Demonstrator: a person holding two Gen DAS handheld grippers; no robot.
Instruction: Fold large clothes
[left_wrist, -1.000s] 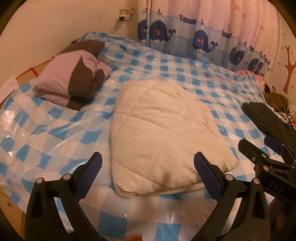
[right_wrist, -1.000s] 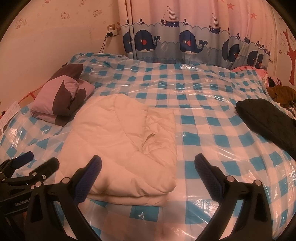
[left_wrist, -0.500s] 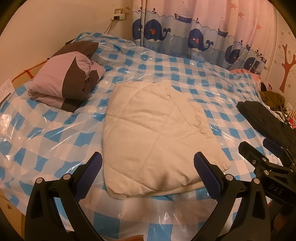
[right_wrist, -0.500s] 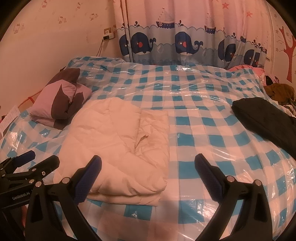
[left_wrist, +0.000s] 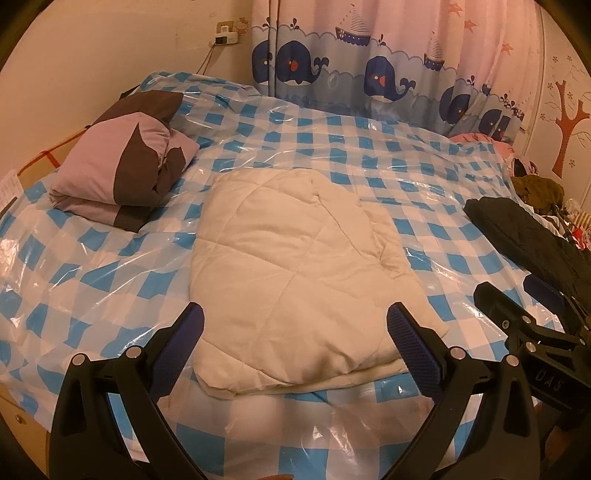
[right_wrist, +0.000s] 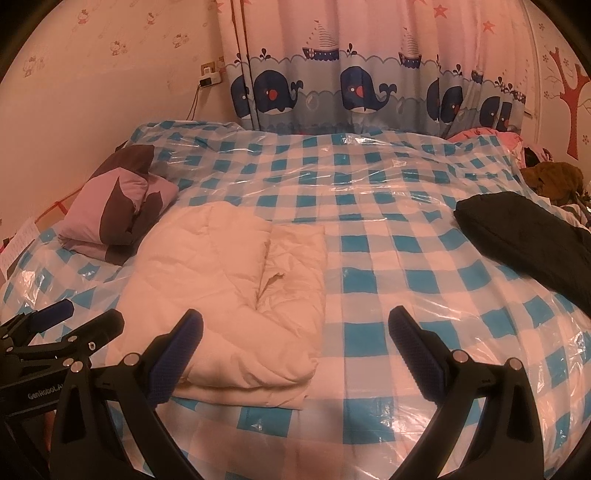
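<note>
Far left on the bed (left_wrist: 110, 280), covered in blue-white checked plastic sheeting, a folded purple and brown garment (left_wrist: 122, 173) lies near the wall. Just right of it, apart, the cream quilted garment (left_wrist: 295, 273) lies folded flat near the bed's front edge, one fold seam on its right half. Left gripper (left_wrist: 295, 343) hangs above the cream garment's near edge, jaws spread wide, nothing held. Right gripper (right_wrist: 295, 343) beside it, also spread wide and empty, its left finger (right_wrist: 177, 354) over the garment's right corner. Further right, a black garment (right_wrist: 524, 236) lies at the bed's right edge. Whale-print curtain (right_wrist: 369, 85) behind.
</note>
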